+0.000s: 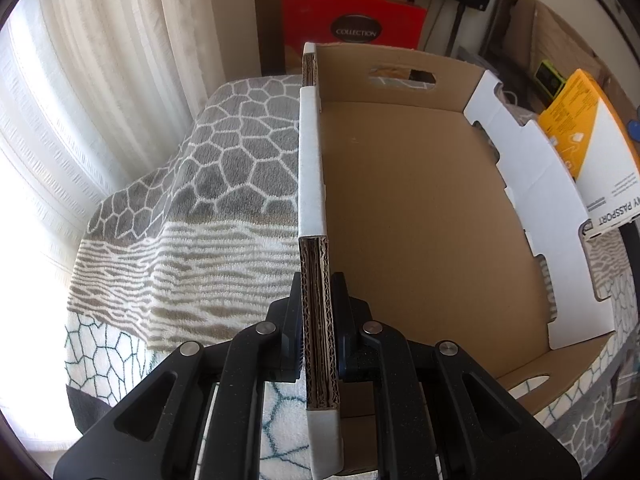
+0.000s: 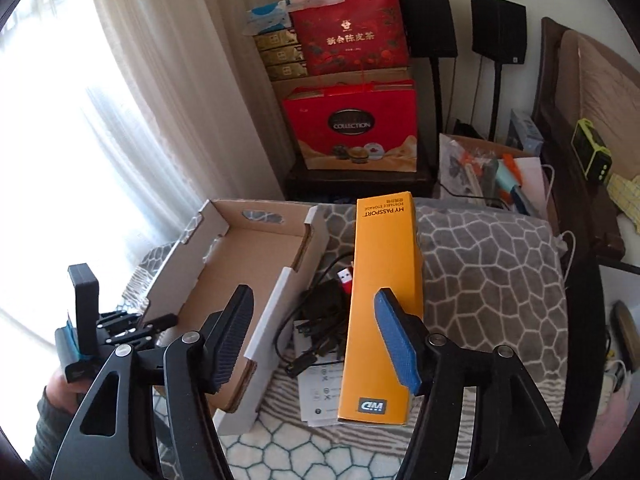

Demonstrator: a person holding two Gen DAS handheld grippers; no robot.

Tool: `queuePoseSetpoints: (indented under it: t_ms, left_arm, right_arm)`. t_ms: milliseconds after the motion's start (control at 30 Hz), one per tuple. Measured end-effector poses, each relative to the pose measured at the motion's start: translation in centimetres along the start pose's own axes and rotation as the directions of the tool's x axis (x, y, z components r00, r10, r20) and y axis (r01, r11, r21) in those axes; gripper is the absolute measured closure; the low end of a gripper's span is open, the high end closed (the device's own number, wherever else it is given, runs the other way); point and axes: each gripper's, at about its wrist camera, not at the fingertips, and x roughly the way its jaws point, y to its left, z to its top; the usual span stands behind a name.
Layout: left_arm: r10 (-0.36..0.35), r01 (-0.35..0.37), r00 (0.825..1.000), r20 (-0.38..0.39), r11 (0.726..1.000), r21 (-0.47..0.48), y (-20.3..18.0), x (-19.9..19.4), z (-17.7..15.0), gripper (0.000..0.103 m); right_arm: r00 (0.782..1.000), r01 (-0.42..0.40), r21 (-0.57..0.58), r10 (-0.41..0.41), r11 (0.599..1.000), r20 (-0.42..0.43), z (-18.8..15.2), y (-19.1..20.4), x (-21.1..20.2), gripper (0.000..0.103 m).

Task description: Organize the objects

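An open, shallow cardboard box (image 1: 310, 160) lies on the patterned blanket, and nothing shows inside it. My left gripper (image 1: 318, 284) is shut on its near side wall, one finger on each face. In the right wrist view the same box (image 2: 276, 312) sits left of centre, with the left gripper (image 2: 120, 324) at its far wall and a hand below it. An orange "My Passport" carton (image 2: 384, 280) stands on its long edge to the right of the box; it also shows as the carton (image 1: 592, 152) past the box's far wall. My right gripper (image 2: 314, 294) is open above it, the blue right pad (image 2: 398, 344) at its right edge.
Black cables (image 2: 320, 312), a red USB plug (image 2: 346, 278) and a paper leaflet (image 2: 320, 396) lie between box and carton. Red gift bags (image 2: 352, 132) and two speakers on stands (image 2: 428, 20) fill the back. An open bag of items (image 2: 492, 172) and a dark headboard (image 2: 560, 120) stand at the right.
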Motion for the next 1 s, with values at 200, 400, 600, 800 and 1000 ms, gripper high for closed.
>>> queuePoseSetpoints:
  t_ms: [200,400,600,800,1000]
  left_arm:
    - [0.005,-0.005,1.0,-0.001,1.0,-0.001,-0.2,0.0,0.0,0.093]
    - [0.002,-0.002,1.0,-0.001,1.0,-0.004,-0.3,0.0,0.0,0.093]
    - [0.002,-0.002,1.0,-0.002,1.0,-0.001,-0.1,0.0,0.0,0.092]
    - [0.006,-0.006,1.0,-0.002,1.0,-0.001,0.0,0.0,-0.1,0.092]
    - [0.008,-0.008,1.0,-0.003,1.0,-0.002,0.0,0.1,-0.1,0.093]
  right_arm:
    - [0.947,0.305,0.094,-0.312,0.948,0.078,0.3,-6.5,-1.5,0.012]
    - [0.965,0.258,0.267,-0.237,0.929,-0.109,-2.4,-15.1,2.1,0.029]
    - [0.945,0.316,0.138,-0.299,0.938,-0.136,-3.2,-14.7,3.0,0.013]
    - [0.933,0.326,0.011,-0.32,0.945,-0.164,-3.6,-12.5,4.6,0.0]
    - [0.902,0.346,-0.065,-0.351,0.936,-0.25,-3.5,-11.1,7.0,0.0]
